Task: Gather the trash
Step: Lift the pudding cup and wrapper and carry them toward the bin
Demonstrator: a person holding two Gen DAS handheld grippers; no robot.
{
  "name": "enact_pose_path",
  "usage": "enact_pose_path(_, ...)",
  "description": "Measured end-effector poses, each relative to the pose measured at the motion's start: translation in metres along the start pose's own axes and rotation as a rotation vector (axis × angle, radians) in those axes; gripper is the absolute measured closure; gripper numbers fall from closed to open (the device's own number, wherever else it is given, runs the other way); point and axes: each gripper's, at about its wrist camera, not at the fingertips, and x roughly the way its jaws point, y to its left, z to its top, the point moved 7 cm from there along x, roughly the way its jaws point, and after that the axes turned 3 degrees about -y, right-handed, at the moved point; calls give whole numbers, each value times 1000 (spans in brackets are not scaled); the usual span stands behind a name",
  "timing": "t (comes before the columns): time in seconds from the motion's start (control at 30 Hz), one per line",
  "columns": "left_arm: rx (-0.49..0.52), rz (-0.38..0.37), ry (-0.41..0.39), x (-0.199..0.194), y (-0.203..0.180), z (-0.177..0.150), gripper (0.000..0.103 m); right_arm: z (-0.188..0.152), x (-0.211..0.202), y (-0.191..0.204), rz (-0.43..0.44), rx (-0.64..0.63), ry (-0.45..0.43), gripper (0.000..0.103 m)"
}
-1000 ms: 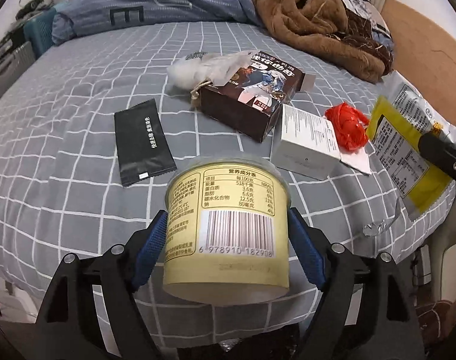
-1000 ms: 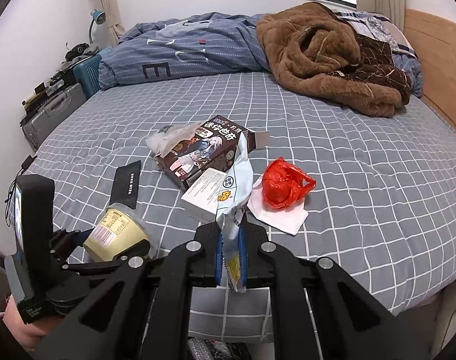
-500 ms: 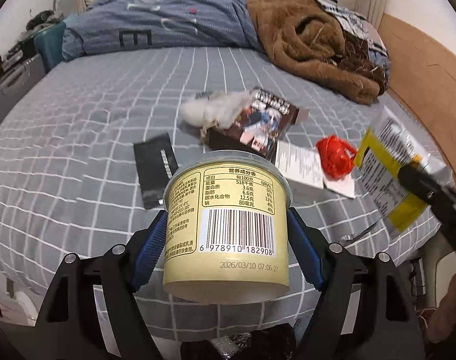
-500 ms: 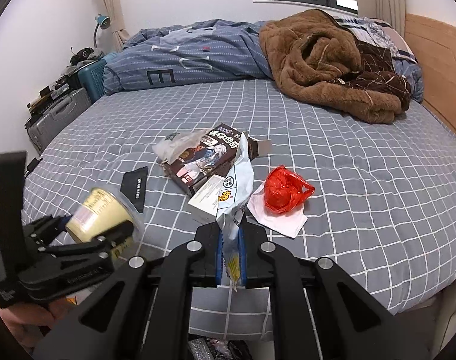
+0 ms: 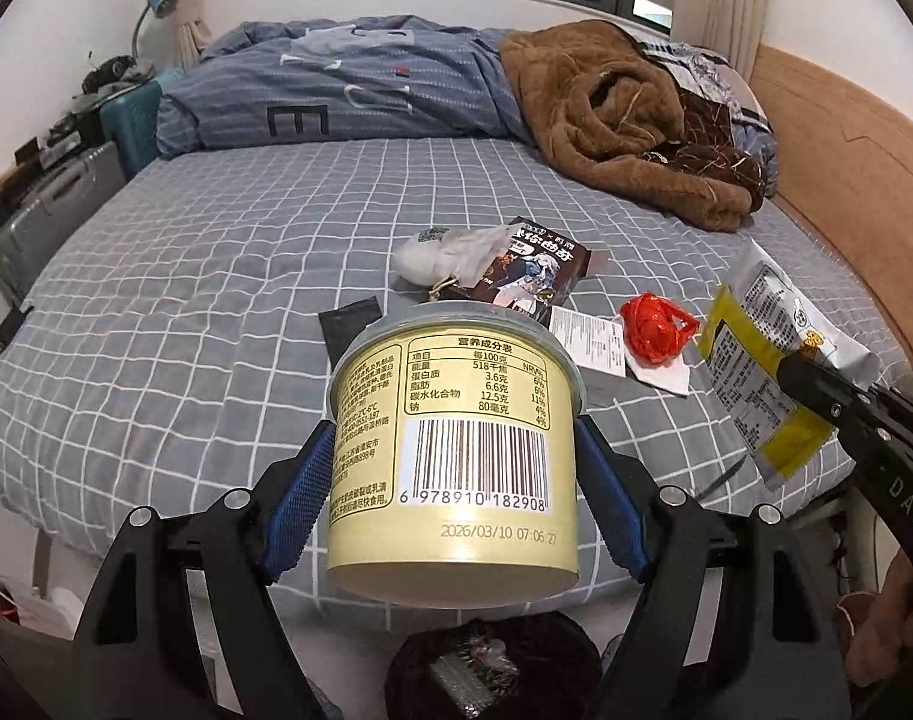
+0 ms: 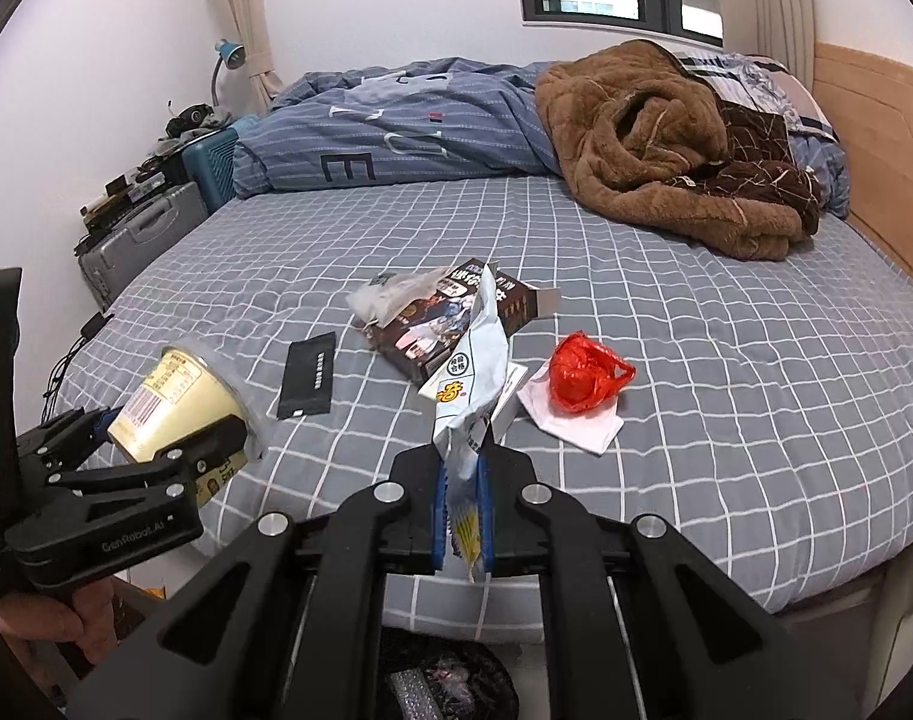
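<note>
Yellow cup [image 5: 456, 456] sat clamped in the left gripper [image 5: 456, 480]; right gripper [image 6: 461, 516] pinched a wrapper [image 6: 471, 384]. Bin [image 5: 492, 672] at six o'clock: centre each before releasing.

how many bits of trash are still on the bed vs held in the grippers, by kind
On the bed:
boxes: 2 (dark printed box, white box)
black sachet: 1
clear bag: 1
red bag: 1
white paper: 1
Held:
yellow cup: 1
snack wrapper: 1
Total: 8

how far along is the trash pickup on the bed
Partway. Some wrappers already sit in the black bin. In hand: left gripper holds the yellow cup, right gripper pinches the snack bag. Left: black sachet, dark box, red bag.
</note>
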Motion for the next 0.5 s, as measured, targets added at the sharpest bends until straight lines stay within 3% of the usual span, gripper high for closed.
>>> enact_pose_path(0.5, -38, -27, 13, -39, 0, -41, 27, -33, -36, 9, 22, 16, 13, 96)
